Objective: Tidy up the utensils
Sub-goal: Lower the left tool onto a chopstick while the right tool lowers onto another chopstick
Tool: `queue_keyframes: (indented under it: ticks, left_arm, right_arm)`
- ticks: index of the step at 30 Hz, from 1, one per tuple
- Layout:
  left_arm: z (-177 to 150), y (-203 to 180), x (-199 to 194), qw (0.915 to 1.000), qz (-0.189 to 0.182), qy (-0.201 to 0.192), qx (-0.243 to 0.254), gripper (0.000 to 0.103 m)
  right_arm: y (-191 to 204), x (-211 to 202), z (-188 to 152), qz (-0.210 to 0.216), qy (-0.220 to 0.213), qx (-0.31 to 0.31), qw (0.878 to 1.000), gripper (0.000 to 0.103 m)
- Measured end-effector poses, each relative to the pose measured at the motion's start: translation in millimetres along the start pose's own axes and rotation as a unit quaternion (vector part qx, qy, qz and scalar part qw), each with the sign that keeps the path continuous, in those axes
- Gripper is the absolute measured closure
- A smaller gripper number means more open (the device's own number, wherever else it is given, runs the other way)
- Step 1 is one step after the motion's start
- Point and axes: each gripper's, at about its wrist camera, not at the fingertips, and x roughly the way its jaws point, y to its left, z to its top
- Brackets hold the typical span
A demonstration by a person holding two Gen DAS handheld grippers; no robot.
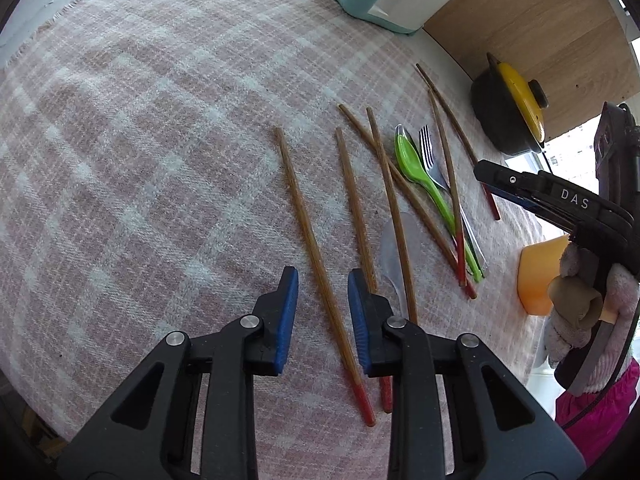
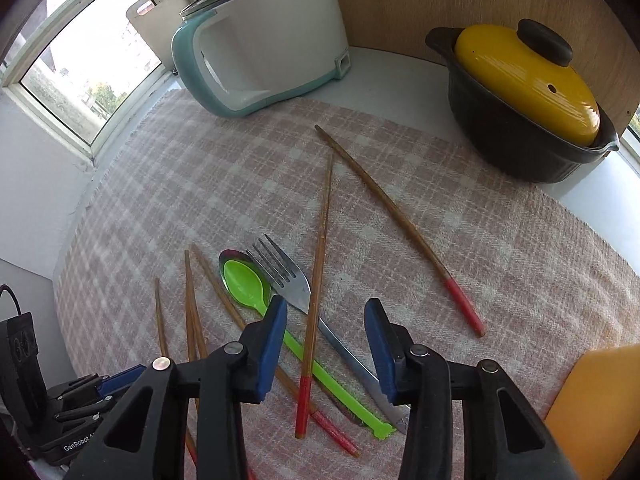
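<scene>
My left gripper [image 1: 322,316] hovers over a pink-and-white plaid cloth [image 1: 140,160] with its blue-padded jaws apart and nothing between them but air. Directly below the gap lies one wooden chopstick [image 1: 316,264], running from 12 o'clock down to its red tip at 6 o'clock; I cannot tell whether the pads touch it. A second chopstick [image 1: 354,204] lies just beside the right pad, its lower part hidden behind that finger. A clear plastic spoon [image 1: 394,256] sits under a third chopstick and is faint against the cloth.

My right gripper [image 2: 326,344] is also spread wide and holds nothing. Between its fingers, on the cloth, lie a green plastic spoon [image 2: 250,286], a metal fork [image 2: 288,276] and a red-tipped chopstick [image 2: 316,280] laid across the fork's neck. A metal spoon bowl peeks out beneath the green one at 11 o'clock, mostly covered. Another chopstick [image 2: 400,228] lies apart toward 1 o'clock.

A black pot with a yellow lid [image 2: 524,100] stands at 2 o'clock, closed, so its contents are hidden. A white and teal cooker [image 2: 264,40] stands at 12 o'clock, lid on. An orange container [image 2: 592,404] is cut off at 4 o'clock; its inside is out of sight.
</scene>
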Motion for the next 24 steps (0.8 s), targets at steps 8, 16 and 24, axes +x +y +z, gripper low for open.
queue_keyframes:
  ticks: [8, 16, 24]
  left_arm:
    - [12.2, -6.8, 20.2, 0.9999, 0.016, 0.002, -0.001, 0.079]
    - [16.6, -16.1, 27.8, 0.9988, 0.043, -0.013, 0.022, 0.090]
    - [23.7, -9.0, 31.0, 0.9993, 0.032, -0.014, 0.017, 0.095]
  right_arm:
    - [-0.5, 26.6, 26.7, 0.000, 0.028, 0.011, 1.000, 0.065]
    - [0.5, 52.0, 47.2, -0.023, 0.042, 0.018, 0.999, 0.070]
    - [17.4, 67.5, 64.7, -0.053, 0.050, 0.001, 0.997, 0.073]
